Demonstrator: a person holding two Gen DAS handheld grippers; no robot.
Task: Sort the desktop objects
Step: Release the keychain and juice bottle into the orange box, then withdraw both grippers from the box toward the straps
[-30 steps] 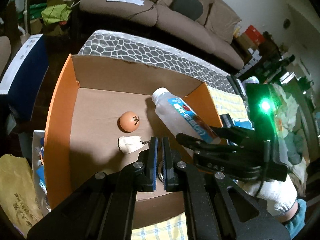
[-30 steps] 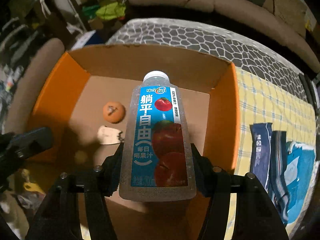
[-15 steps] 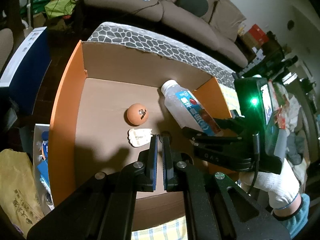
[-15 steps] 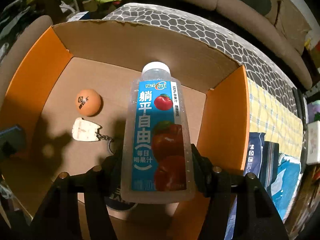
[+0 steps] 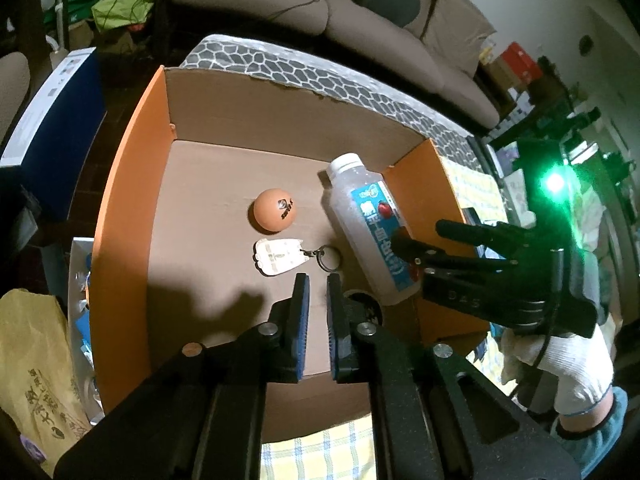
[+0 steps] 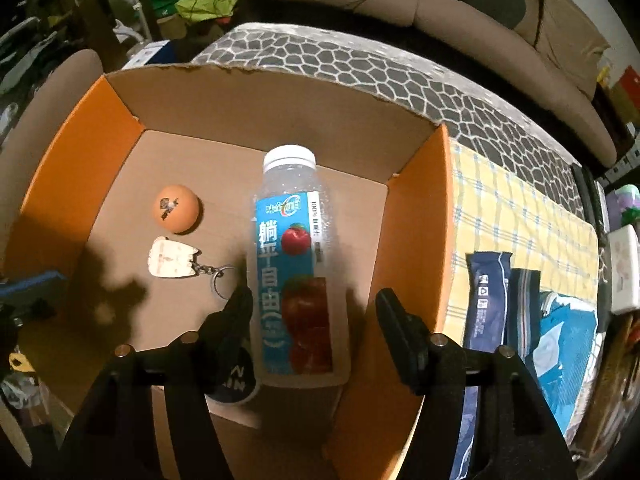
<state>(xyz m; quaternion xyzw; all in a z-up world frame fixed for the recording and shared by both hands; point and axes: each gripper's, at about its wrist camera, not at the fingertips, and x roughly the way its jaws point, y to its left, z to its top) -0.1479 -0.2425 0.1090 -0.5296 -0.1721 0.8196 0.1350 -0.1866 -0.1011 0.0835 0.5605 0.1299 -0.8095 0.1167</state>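
Observation:
A clear juice bottle (image 6: 298, 272) with a blue apple label lies on the floor of the orange cardboard box (image 6: 80, 152), cap pointing away. My right gripper (image 6: 314, 300) is open, its fingers either side of the bottle and apart from it. The bottle also shows in the left wrist view (image 5: 368, 232), with the right gripper (image 5: 424, 236) over its base. My left gripper (image 5: 318, 284) is shut and empty above the box floor. An orange ball (image 5: 274, 211) and a white tooth-shaped keychain (image 5: 280, 256) lie just left of the bottle.
A dark round disc (image 6: 236, 380) lies under the bottle's base at the box's near edge. Dark blue packets (image 6: 504, 304) lie on the yellow checked cloth (image 6: 520, 216) right of the box. A sofa (image 5: 360, 12) stands behind.
My right gripper has lowered the bottle into the box and opened, and the bottle now lies on the floor. The left gripper has pulled back a little, still shut.

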